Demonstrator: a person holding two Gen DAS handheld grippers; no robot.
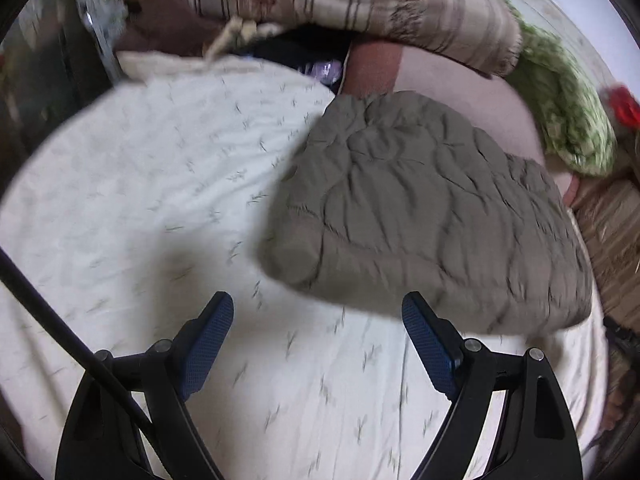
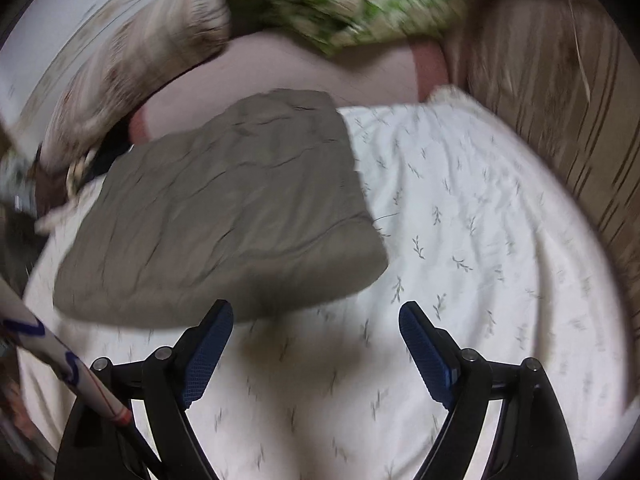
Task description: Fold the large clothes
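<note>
Both grippers, left (image 1: 318, 312) & right (image 2: 316, 320), spread wide w/ nothing held; folded grey garment (image 1: 420, 220) on bedsheet (image 1: 140, 200).

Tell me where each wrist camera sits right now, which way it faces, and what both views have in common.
Left wrist: rides the left gripper, angled down at the white leaf-print bedsheet; the folded grey-brown quilted garment lies ahead-right; jaws open and empty, no hand visible.
Right wrist: rides the right gripper, angled down at the same sheet; the garment lies ahead-left; jaws open and empty.
Shared: sheet, garment, the green floral pillow behind.
</note>
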